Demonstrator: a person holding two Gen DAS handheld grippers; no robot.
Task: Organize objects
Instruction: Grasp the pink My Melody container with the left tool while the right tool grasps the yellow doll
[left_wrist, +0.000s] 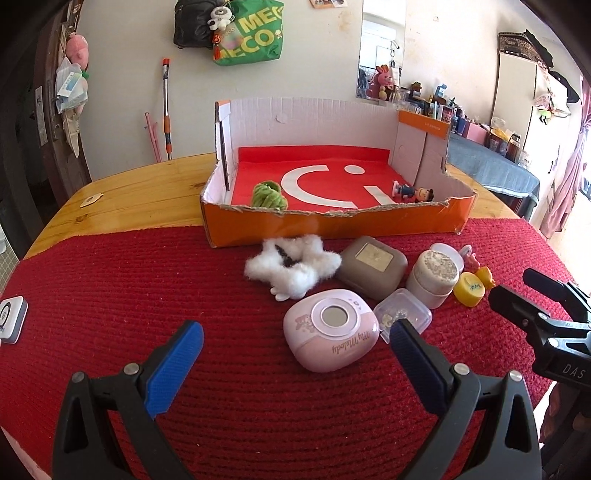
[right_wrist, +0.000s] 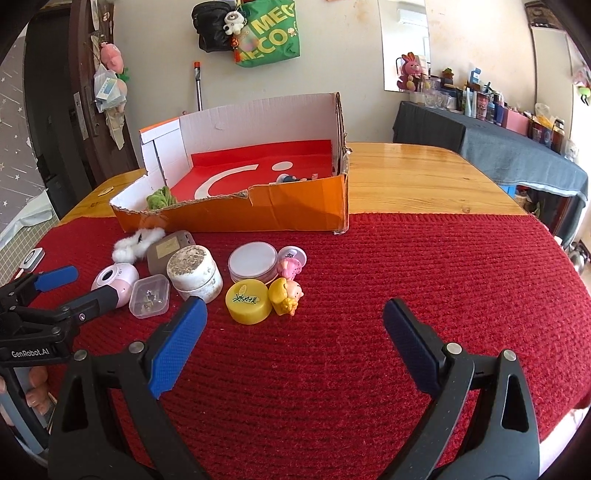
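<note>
Left wrist view: left gripper (left_wrist: 295, 341) has jaws spread wide, nothing between the pads, hovering over the red mat (left_wrist: 110, 295). Pink "My Melody" case (left_wrist: 331, 338) sits just ahead of the gap, close to the right fingertip. Clear plastic box (left_wrist: 402, 314) is right at that fingertip's far side. Further ahead: white fluffy piece (left_wrist: 291, 267), grey-brown case (left_wrist: 373, 266), white jar (left_wrist: 436, 273), yellow cap (left_wrist: 470, 290). Orange cardboard box (left_wrist: 332, 225) lies straight ahead beyond the pile, on the wooden table (left_wrist: 140, 199); inside it a green plush (left_wrist: 269, 195) near the left front corner and a small figurine (left_wrist: 412, 192) at the right. Right gripper (left_wrist: 524, 295) enters from the right edge, well off to the side of the left jaws.

Right wrist view: right gripper (right_wrist: 295, 325) jaws also wide apart, holding nothing, bare mat between the pads. Yellow cap (right_wrist: 247, 301) and a yellow-pink toy (right_wrist: 286, 295) sit just ahead of the left fingertip. White jar (right_wrist: 194, 273), clear plastic box (right_wrist: 149, 297) and a round white-lidded tin (right_wrist: 253, 260) lie ahead-left. Orange box (right_wrist: 258, 210) ahead-left, past the pile. Left gripper (right_wrist: 74, 291) shows at the left edge, one finger against the pink case (right_wrist: 114, 278).
</note>
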